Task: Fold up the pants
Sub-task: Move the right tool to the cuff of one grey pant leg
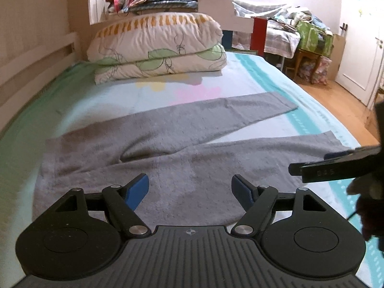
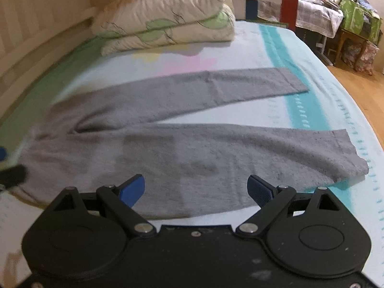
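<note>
Gray pants (image 1: 182,144) lie flat and unfolded across my bed (image 1: 252,72), waistband toward the left, both legs stretched right toward the turquoise edge. My left gripper (image 1: 189,188) hovers over the seat with its blue pads spread and empty; my right gripper (image 2: 195,188) hangs above the near leg, likewise released, a folded quilt (image 1: 156,45) beyond.

Pants (image 1: 192,144) grey, speckled. Bedsheet (image 1: 264,81) pale blue, teal stripe, green edge, pink and yellow patches. Folded duvet (image 1: 156,45) white, green leaves, orange dashes. Gripper pads (image 2: 134,189) blue.
</note>
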`<state>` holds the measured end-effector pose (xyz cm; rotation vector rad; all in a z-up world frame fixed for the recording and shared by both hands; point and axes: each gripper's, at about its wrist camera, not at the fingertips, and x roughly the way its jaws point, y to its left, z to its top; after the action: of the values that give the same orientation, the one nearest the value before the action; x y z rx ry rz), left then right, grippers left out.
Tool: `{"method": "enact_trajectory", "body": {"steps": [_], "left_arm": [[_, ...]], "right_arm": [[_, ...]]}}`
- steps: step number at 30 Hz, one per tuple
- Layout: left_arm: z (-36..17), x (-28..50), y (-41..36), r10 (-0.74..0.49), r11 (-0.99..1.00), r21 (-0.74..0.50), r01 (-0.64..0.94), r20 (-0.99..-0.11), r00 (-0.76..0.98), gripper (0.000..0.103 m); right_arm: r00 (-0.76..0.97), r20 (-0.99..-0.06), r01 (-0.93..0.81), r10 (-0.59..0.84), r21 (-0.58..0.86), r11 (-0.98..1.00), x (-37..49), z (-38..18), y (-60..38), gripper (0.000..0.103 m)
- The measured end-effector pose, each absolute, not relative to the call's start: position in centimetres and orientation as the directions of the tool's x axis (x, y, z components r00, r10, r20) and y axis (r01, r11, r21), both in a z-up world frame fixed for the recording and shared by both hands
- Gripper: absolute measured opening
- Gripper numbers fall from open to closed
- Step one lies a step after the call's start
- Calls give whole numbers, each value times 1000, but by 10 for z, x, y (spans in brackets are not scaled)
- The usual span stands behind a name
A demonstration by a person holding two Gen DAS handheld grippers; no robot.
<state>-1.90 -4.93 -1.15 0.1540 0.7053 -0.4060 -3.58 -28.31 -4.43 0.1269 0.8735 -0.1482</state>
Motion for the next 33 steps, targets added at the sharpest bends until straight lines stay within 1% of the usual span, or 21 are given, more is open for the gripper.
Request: {"method": "enact_trajectory", "body": {"steps": [4, 9, 12, 14, 17, 19, 24, 30, 33], "left_arm": [[-23, -6, -42, -294, 923, -22, 384, -682, 669, 75], [-46, 18, -38, -230, 939, 12, 344, -722, 652, 75], [-66, 40, -40, -201, 941, 14, 337, -780, 592, 75], [-81, 55, -46, -185, 936, 32, 350, -802, 568, 75], [-97, 69, -57, -155, 925, 85, 370, -805, 572, 75], [-105, 78, -62, -150, 924, 93, 372, -805, 574, 75], [-121, 94, -78, -147, 918, 99, 384, -815, 560, 75], [-133, 104, -84, -137, 927, 88, 365, -825, 548, 75], [-139, 106, -85, -130, 930, 86, 358, -834, 536, 75]], "right_arm": [[599, -790, 247, -129, 29, 968, -16, -73, -318, 95], [562, -794, 321, -234, -52, 946, 18, -92, -378, 94], [560, -780, 337, -280, -94, 937, 36, -97, -426, 93], [552, -768, 370, -324, -123, 921, 46, -100, -461, 93], [522, -765, 444, -377, -133, 886, 57, -107, -509, 93], [513, -761, 485, -397, -126, 866, 60, -115, -538, 93], [496, -781, 561, -380, -47, 827, 58, -135, -588, 93], [487, -806, 540, -336, -25, 842, 53, -159, -611, 93], [521, -800, 501, -298, 4, 865, 52, -163, -615, 95]]}}
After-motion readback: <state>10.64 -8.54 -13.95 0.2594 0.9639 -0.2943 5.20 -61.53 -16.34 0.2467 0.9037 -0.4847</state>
